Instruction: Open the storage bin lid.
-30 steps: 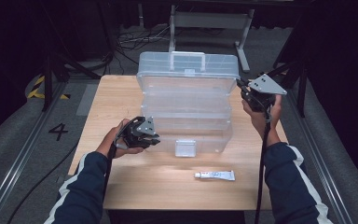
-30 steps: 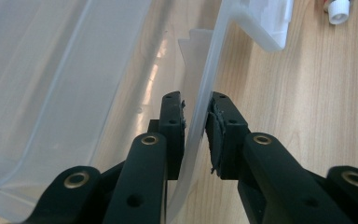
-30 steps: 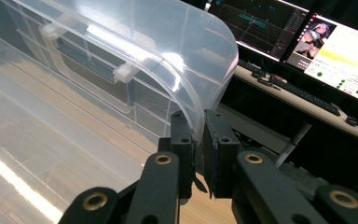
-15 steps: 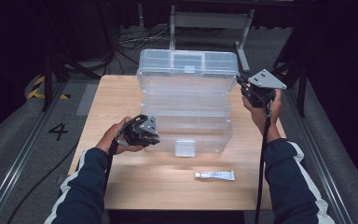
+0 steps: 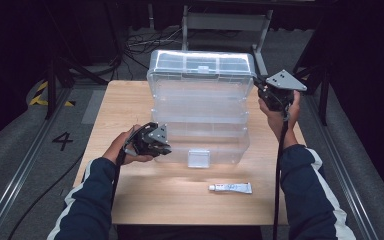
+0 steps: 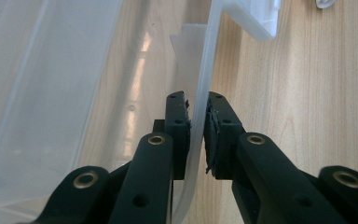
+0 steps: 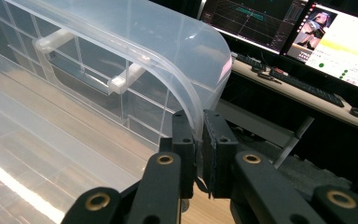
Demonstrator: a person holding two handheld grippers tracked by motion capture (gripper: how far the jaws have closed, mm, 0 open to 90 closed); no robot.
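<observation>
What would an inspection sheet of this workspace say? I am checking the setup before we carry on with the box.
Surface: wooden table, bare around the items.
Job's things: clear plastic storage box, lid raised; latch on the front wall.
Clutter: small white tube lying in front of the box.
Grippers: left gripper shut on the box's lower wall; right gripper shut on the lid's rim.
Cables: one cable trails from the right gripper; more lie on the floor behind the table.
Surroundings: dark room, floor rails, number 4 on the floor, monitors on a desk.
</observation>
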